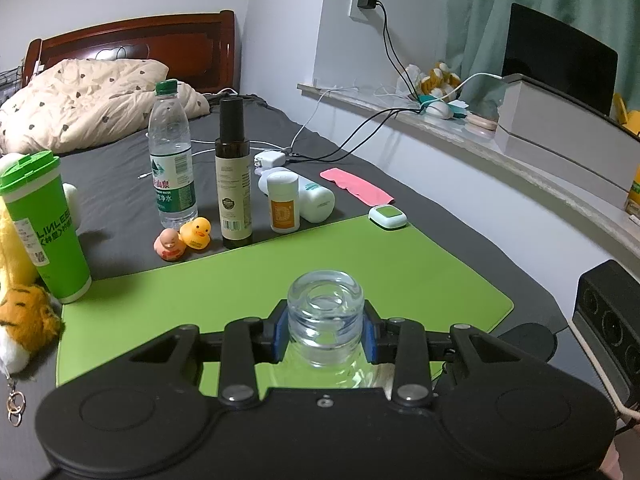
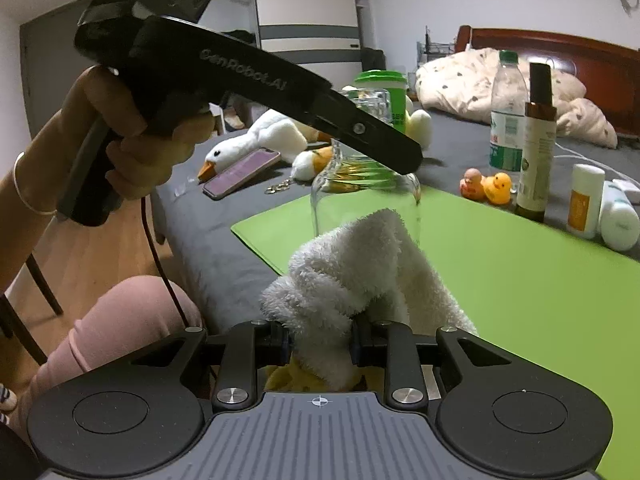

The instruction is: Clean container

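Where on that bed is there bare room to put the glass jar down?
The green mat is mostly bare: its middle and right half, out to the small white-and-green box at its far corner. It is crowded along the mat's far edge, where the rubber ducks, brown bottle and white pill bottle stand, and at the left by the green cup.

The tall green plastic cup [image 1: 44,224], left of the fingers, reads "LINLEE"; the black handheld left gripper [image 2: 404,160] body reads "GenRobot.AI".
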The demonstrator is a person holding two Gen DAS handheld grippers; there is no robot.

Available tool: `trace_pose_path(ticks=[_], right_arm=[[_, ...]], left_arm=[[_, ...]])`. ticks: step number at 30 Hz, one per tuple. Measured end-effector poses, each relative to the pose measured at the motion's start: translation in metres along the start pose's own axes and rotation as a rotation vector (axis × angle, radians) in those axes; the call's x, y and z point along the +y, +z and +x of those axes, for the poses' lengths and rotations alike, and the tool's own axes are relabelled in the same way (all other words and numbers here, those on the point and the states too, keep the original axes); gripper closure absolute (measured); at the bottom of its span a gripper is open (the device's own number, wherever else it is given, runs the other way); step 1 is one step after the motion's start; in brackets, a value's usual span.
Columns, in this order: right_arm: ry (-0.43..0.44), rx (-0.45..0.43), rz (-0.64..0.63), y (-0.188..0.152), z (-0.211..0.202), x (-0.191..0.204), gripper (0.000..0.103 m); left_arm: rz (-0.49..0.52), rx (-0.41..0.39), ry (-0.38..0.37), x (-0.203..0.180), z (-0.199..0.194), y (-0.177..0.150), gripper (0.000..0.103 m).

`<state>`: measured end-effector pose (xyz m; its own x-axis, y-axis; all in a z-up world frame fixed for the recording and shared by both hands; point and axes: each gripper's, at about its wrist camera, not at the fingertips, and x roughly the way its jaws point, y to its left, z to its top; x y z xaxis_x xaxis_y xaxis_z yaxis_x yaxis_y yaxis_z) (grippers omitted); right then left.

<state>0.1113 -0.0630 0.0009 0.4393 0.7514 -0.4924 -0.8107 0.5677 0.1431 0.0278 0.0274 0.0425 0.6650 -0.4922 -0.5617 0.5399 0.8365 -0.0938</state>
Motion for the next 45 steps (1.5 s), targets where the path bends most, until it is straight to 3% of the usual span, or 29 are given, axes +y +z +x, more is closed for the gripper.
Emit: trace_pose_path(ticks=[4, 13, 18, 33, 37, 45], right_arm=[[-0.020, -0.014, -0.002, 0.004, -0.009, 0.001, 0.076], [-0.092, -0.143, -0.038, 0.037, -0.039, -0.008, 0.076], [-0.062, -0.138, -0.027, 0.038, -0.034, -0.014, 0.075], [-0.094, 0.007, -0.010, 0.003, -0.006, -0.013, 0.075], [-0.094, -0.001, -0.017, 0.006, -0.010, -0.011, 0.075], [-0.060, -0.104, -0.094, 0.032, -0.035, 0.014, 0.075]], left_arm=[[0.006, 0.000, -0.002, 0.000, 0.000, 0.000, 0.069], [0.016, -0.001, -0.002, -0.003, 0.000, -0.001, 0.069], [0.001, 0.002, -0.002, -0.001, 0.001, -0.001, 0.069], [0.000, -0.003, -0.007, 0.000, 0.004, -0.001, 0.069], [-0.002, -0.004, -0.005, -0.001, 0.003, -0.002, 0.069], [-0.011, -0.011, -0.001, -0.001, 0.004, -0.002, 0.069]])
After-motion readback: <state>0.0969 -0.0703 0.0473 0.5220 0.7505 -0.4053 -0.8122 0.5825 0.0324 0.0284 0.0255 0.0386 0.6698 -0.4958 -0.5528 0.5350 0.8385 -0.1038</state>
